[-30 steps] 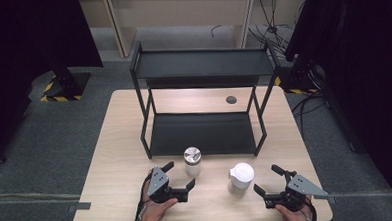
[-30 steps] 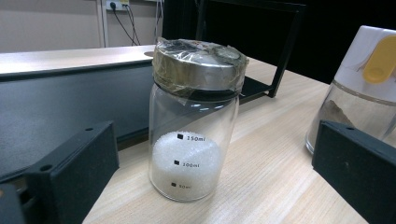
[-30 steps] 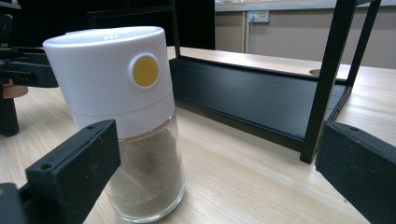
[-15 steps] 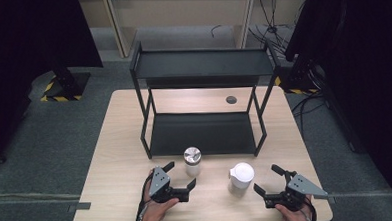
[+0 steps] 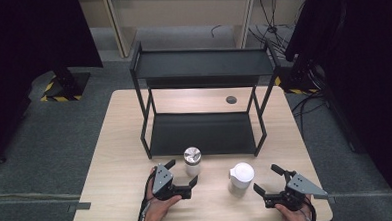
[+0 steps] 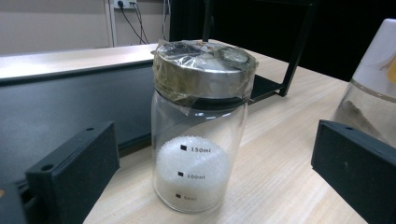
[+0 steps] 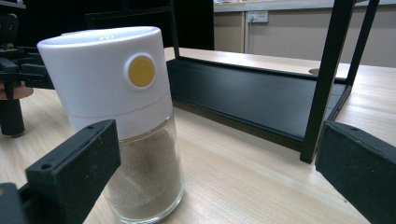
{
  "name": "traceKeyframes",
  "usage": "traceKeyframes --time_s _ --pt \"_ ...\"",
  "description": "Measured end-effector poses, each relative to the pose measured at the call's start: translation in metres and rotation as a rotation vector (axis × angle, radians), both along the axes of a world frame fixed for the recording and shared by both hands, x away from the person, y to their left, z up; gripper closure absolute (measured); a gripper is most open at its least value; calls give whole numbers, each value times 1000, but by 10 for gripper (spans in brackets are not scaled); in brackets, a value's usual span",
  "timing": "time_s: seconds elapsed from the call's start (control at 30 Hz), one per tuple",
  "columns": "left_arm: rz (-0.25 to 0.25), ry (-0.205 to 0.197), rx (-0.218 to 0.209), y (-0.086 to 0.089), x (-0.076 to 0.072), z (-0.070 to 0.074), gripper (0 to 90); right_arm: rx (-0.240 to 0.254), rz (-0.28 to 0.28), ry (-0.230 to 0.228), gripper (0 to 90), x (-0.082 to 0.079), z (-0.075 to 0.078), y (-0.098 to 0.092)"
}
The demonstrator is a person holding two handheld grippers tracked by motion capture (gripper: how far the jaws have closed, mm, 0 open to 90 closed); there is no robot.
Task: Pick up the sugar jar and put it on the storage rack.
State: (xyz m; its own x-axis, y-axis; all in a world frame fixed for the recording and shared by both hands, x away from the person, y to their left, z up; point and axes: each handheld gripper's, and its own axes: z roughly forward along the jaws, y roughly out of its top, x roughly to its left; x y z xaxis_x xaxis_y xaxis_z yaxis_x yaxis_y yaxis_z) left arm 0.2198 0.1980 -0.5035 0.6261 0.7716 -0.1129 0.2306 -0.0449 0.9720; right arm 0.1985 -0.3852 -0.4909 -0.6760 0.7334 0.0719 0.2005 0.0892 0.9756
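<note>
A pale wooden table (image 5: pixel 116 159) stands on a grey floor, and on its far half sits a black two-level rack (image 5: pixel 203 97) with a flat lower shelf and a top shelf on thin legs. Just in front of the rack's lower shelf stands a glass jar (image 5: pixel 192 161) with a shiny metal lid wrapped in clear film; the left gripper view shows it upright, partly filled with tiny white beads and marked with volume lines. To its right, a little nearer the person, stands a shaker (image 5: pixel 241 177) with a white cap bearing a yellow dot, its glass base holding brownish powder. The left gripper (image 5: pixel 180 175), held in a hand (image 5: pixel 158 208) at the table's near edge, points at the jar with its jaws spread wide on either side, not touching it and gripping nothing. The right gripper (image 5: pixel 268 179) rests near the front right corner, aimed at the shaker, its jaws likewise wide apart and empty; the shaker stands close before them, nearer the left jaw, apart from both.
</note>
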Motion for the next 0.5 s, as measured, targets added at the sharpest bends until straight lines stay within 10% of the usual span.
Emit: traceKeyframes --time_s 0.5 --pt "10 4 42 -19 17 2 18 0 7 -2 4 1 -1 0"
